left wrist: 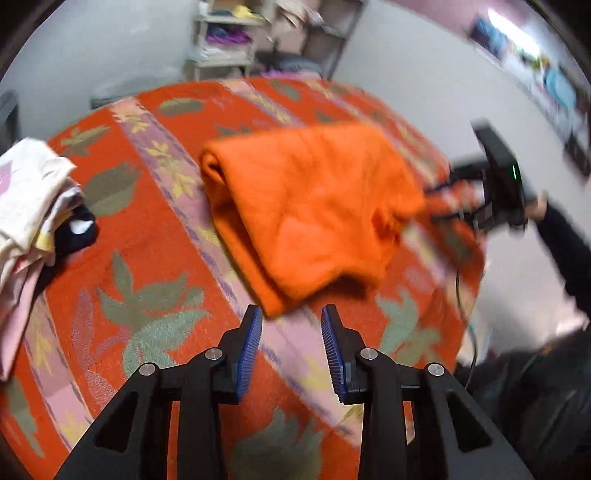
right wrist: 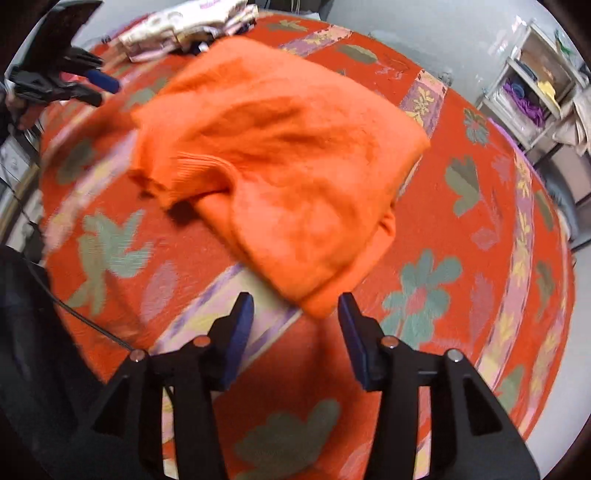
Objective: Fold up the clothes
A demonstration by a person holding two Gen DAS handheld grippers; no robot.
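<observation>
A folded orange sweater (left wrist: 314,210) lies on the red floral bedspread (left wrist: 155,258). My left gripper (left wrist: 291,314) is open and empty, its blue pads just short of the sweater's near corner. In the right wrist view the same sweater (right wrist: 288,166) lies in front of my right gripper (right wrist: 297,299), which is open and empty with the sweater's near corner between and just beyond its fingertips. The right gripper also shows in the left wrist view (left wrist: 439,203) at the sweater's right edge. The left gripper shows in the right wrist view (right wrist: 99,88) at the upper left.
A pile of folded pale clothes (left wrist: 33,199) sits at the bed's left side; it also shows in the right wrist view (right wrist: 184,22). A shelf unit with clothes (left wrist: 229,40) stands against the far wall. A black cable (right wrist: 74,310) trails over the bed's edge.
</observation>
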